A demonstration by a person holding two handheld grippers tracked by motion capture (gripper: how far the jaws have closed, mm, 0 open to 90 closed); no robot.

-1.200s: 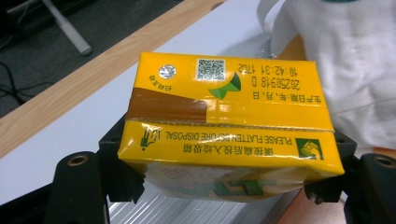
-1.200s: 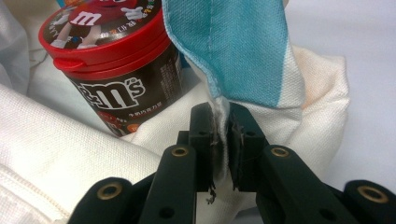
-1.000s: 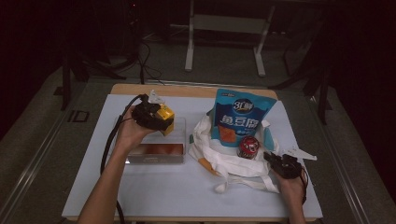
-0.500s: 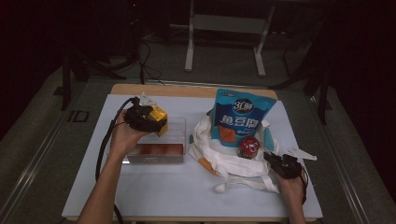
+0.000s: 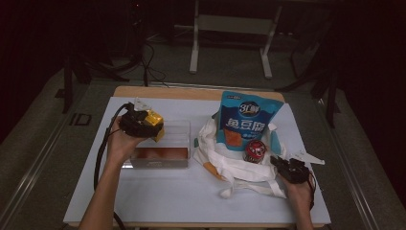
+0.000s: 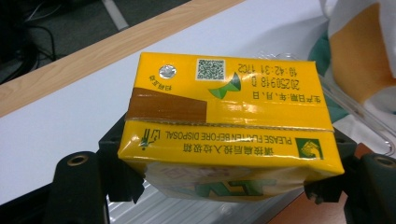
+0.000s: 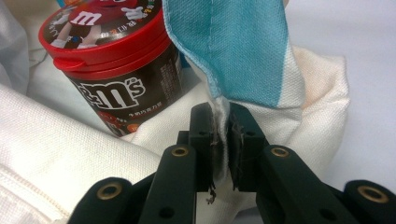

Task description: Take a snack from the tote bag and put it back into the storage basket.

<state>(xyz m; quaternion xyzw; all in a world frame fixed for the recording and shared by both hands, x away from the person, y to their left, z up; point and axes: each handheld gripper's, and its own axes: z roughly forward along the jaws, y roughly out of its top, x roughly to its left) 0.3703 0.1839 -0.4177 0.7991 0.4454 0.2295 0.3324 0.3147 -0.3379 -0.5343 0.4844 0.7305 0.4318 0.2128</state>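
Left gripper clamped on yellow carton, held above clear tray. Right gripper pinched tote bag rim. Step looked like packing; next likely carry carton across into bag.

The carton is seen as glossy yellow coated card with a round foil seal; the box beneath it is clear smooth plastic. The bag is woven matt cloth, white and blue, and the tub is glossy plastic with a red lid. The table edge is pale wood under a matt white sheet.
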